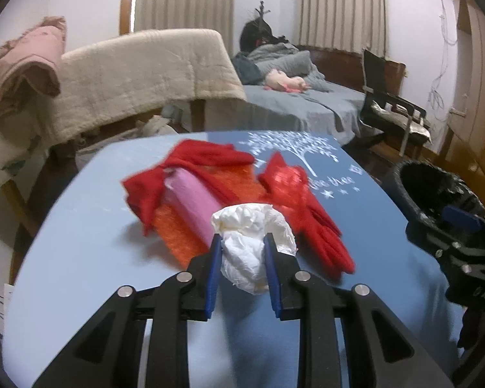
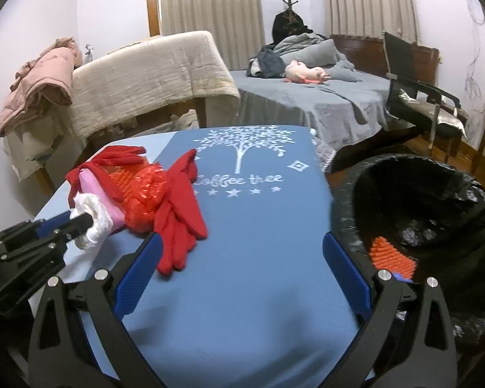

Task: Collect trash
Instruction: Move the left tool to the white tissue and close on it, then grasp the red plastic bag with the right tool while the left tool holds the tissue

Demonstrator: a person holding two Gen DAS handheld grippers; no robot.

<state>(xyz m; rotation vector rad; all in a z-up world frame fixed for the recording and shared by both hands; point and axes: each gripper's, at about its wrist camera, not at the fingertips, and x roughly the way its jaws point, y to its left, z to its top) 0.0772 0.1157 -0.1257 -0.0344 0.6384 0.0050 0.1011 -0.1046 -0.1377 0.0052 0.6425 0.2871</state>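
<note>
Here the table [image 2: 242,242], blue with a white tree print, fills both views, and the bin [image 2: 420,207], lined in black, stands off its edge at about three o'clock in the right wrist view, with an orange scrap [image 2: 392,255] already inside. At ten o'clock on the table lies a heap: red gloves [image 2: 177,213], a pink roll [image 1: 194,207] and orange mesh [image 1: 181,236]. The step in hand looks like the carry: the wad [image 1: 255,245] of white crumpled paper is pinched in the left gripper [image 1: 242,252], whose jaws stand narrow with the blue pads pressing its sides, and it seems to hang just clear of the table, close in front of the heap. The next move likely calls for swinging it across to three o'clock, over the bin's rim, and only then letting go; the wad is soft and light, so a firm pinch matters on the way. The left gripper points forward and downward over the table's near part. The right gripper [image 2: 242,271] hovers over the table beside the bin, angled down likewise, its jaws wide and holding nothing.
</note>
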